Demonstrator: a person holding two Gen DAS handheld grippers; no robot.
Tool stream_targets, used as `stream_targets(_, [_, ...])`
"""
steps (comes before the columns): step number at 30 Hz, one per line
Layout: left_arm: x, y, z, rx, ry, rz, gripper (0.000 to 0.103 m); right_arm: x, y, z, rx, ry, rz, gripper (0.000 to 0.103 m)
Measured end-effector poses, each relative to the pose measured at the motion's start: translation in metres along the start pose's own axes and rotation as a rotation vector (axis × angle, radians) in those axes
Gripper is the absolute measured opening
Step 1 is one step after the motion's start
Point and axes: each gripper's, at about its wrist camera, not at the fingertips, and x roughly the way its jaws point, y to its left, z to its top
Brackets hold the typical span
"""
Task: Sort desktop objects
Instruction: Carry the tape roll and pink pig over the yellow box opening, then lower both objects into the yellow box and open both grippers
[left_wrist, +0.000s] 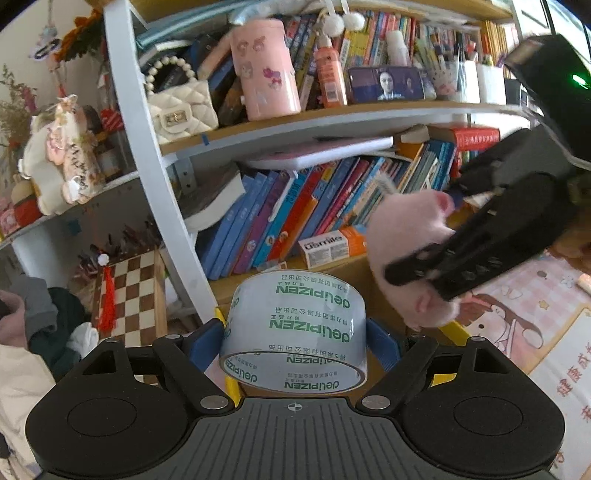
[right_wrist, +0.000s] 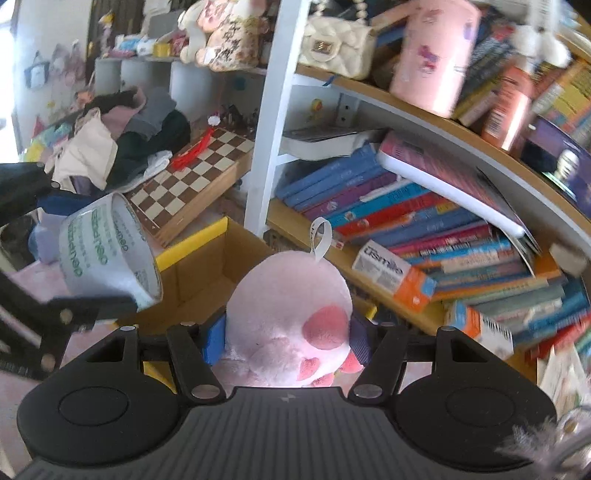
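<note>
Tape roll (left_wrist: 293, 328) gripped, cardboard box (right_wrist: 207, 266), crowded bookshelf (left_wrist: 332, 114)

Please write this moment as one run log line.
left hand-held gripper: holds tape | right hand-held gripper: holds pink plush | both above box

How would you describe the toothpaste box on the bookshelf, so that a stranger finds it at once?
Start from the white-framed bookshelf and go to its lower shelf, filled with leaning books. In front of those books lies the toothpaste box, flat on the shelf board. Unlike the upright blue and pink spines behind it, it is a small white carton with an orange end and the word usmile.
</note>
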Motion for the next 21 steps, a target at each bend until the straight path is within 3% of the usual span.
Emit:
stream_targets(9, [0.054, -0.010, -0.007, -0.017, 0.107, -0.003, 0.085, 0.078, -0.009, 0.017, 0.047, 0.064, 0.064, 0.062])
stream_targets(21, [0.110, -0.006, -0.029, -0.053, 0.264, 0.007, 0.085, 0.151, -0.004, 0.012, 0.043, 0.184, 0.154, 0.063])
